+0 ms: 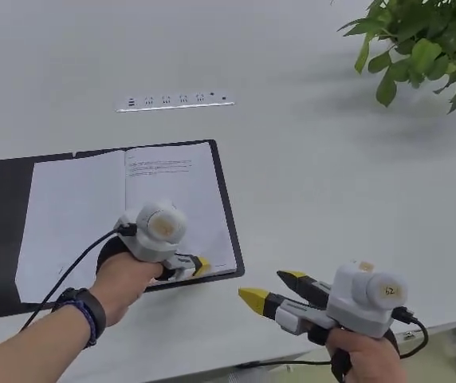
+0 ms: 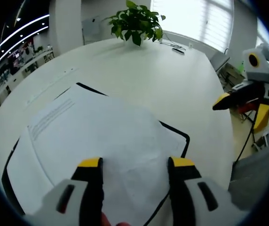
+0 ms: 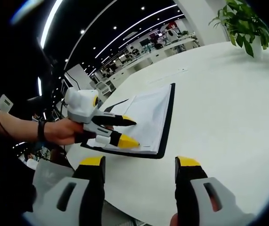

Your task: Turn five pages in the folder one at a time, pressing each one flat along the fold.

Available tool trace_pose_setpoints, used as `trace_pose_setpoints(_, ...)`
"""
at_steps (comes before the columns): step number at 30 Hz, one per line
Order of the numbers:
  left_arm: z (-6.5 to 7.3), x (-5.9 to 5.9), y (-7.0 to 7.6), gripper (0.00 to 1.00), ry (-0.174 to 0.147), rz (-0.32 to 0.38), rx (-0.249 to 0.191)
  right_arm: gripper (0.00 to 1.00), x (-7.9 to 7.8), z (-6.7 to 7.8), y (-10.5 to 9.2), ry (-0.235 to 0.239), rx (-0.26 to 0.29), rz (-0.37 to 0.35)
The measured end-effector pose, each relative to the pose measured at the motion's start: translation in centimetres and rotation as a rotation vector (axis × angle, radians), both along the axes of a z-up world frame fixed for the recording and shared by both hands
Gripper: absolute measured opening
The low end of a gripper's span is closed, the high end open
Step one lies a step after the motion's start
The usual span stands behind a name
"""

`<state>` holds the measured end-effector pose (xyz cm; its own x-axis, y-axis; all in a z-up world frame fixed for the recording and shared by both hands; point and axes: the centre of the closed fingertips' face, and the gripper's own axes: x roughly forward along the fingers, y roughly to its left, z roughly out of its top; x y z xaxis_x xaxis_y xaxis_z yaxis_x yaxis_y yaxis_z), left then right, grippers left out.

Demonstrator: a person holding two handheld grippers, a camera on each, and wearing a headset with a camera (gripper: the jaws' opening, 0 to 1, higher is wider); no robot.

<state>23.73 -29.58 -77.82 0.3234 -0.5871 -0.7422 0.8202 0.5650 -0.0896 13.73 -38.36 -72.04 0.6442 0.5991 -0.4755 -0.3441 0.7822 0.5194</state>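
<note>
While the folder (image 1: 1,209) lies open on the white table (image 1: 336,199), the left gripper (image 1: 193,265) sits at the near right corner of its right-hand page (image 1: 176,203). From the head view just one yellow tip peeks out past the gripper's body. The right gripper view gives it side-on: both jaws show, spread wide, one above the other over that corner. Touching the sheet or not? Can't tell. The left gripper's own view has the page running out between and below its parted jaws. The right gripper (image 1: 268,286) hangs over bare table beside the folder, jaws released, holding nothing. The folder's spread runs left to right across the table, with the fold pointing away toward the power strip (image 1: 174,100) and printed lines at the page's far end.
</note>
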Motion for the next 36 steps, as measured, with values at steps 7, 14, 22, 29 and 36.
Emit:
trace_pose_setpoints(7,0.3,-0.2,0.5,0.44,0.023,0.044,-0.042,0.56,0.1,0.3,-0.3,-0.008,0.027,-0.027)
trace_pose_setpoints(14,0.5,-0.2,1.1,0.34,0.041,0.086,-0.073,0.53,0.6,0.6,0.3,-0.024,0.045,-0.027)
trace_pose_setpoints(22,0.6,-0.5,1.7,0.3,0.051,0.119,-0.095,0.52,4.3,0.8,2.3,-0.056,0.067,0.017)
trace_pose_setpoints(29,0.4,-0.8,2.4,0.28,0.066,0.138,-0.096,0.51,8.5,0.6,5.2,-0.071,0.136,0.049)
trace_pose_setpoints(36,0.3,-0.9,3.0,0.26,0.068,0.165,-0.102,0.51,10.9,-1.2,7.6,-0.013,0.195,0.058)
